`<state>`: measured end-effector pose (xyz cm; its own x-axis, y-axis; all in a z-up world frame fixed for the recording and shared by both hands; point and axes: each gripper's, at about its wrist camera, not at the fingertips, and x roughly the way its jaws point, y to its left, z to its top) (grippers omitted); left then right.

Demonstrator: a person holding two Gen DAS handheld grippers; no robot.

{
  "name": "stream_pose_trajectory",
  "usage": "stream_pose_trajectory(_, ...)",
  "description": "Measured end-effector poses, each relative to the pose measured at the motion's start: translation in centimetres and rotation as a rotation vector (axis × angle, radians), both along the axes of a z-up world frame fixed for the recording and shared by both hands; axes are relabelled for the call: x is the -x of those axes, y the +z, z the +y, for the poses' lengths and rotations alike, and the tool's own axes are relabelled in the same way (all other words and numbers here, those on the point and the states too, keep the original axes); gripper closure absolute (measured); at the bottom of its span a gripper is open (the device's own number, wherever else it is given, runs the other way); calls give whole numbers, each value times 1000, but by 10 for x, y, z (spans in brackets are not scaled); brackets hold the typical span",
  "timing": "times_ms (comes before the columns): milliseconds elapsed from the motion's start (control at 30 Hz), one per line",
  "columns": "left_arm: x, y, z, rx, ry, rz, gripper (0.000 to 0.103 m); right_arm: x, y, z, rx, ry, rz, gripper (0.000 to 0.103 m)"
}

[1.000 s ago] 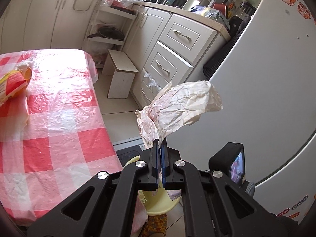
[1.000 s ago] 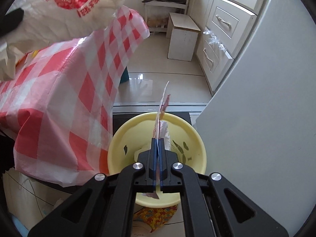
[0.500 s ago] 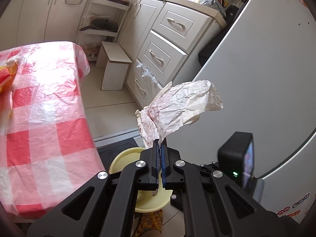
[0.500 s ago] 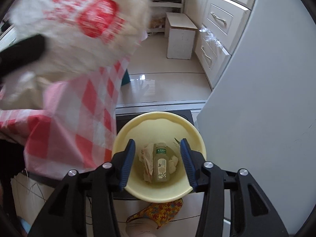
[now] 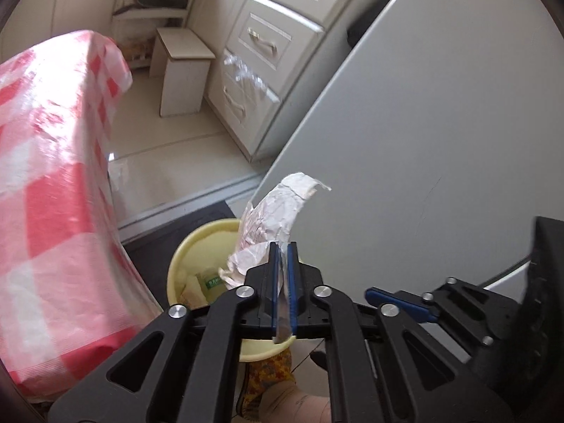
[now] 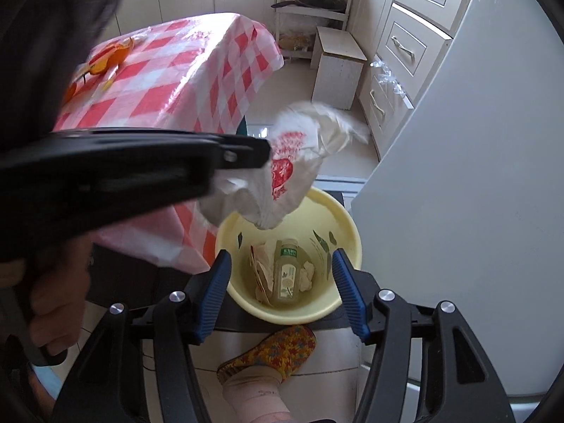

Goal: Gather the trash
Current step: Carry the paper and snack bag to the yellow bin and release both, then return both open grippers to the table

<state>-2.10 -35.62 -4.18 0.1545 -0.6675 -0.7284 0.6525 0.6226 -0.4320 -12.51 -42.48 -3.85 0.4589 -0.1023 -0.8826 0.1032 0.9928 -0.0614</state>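
Observation:
My left gripper is shut on a crumpled white paper bag with red print, held right over the yellow bin. In the right wrist view the left gripper comes in from the left, and the bag hangs over the bin's rim. My right gripper is open and empty above the bin. Inside the bin lie a small bottle, a flat wrapper and crumpled paper.
The table with a red-checked cloth stands left of the bin, with orange peel on it. The grey fridge side rises at the right. A white stool and drawers stand behind. The person's slippered foot is below the bin.
My right gripper opened and dropped its wrapper into the bin. My left gripper carried the paper bag down and over the bin.

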Motion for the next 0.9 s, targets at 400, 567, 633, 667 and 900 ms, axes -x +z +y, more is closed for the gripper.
stream_pose_trajectory(400, 6, 5, 18, 15, 37, 2, 79, 7, 7, 4, 3, 8, -4, 43)
stream_pose_trajectory(567, 6, 15, 32, 33, 64, -9, 76, 8, 9, 6, 5, 17, -9, 42)
stream_pose_trajectory(633, 9, 18, 40, 36, 75, -14, 73, 8, 12, 9, 8, 25, -15, 42)
stream_pose_trajectory(667, 10, 21, 46, 37, 85, -19, 72, 7, 13, 11, 10, 32, -18, 42)
stream_pose_trajectory(900, 10, 35, 79, 39, 144, -48, 60, 4, 18, 24, 29, 63, -29, 39)
